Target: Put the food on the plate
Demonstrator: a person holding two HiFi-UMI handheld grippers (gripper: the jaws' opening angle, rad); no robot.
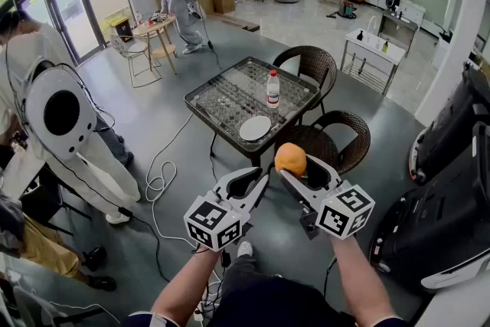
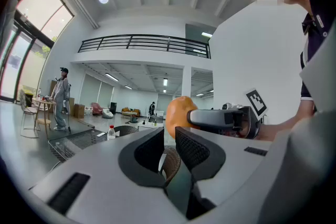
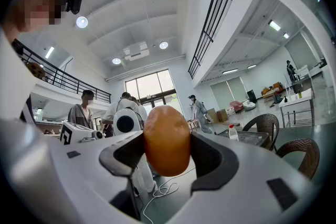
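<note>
Big hall with a glass table (image 1: 230,96); only the head view shows its white plate (image 1: 255,128). Right gripper (image 1: 295,165) clamps the orange food (image 1: 291,159), well short of the plate. Left gripper (image 2: 168,136) is barely parted and empty.

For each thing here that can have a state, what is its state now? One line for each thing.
orange food: clamped in the right gripper, in the air, not on the plate.
right gripper: shut on the orange food.
left gripper: empty, jaws a narrow gap apart.
plate: empty, lying on the glass table.
bottle: upright, capped.
</note>
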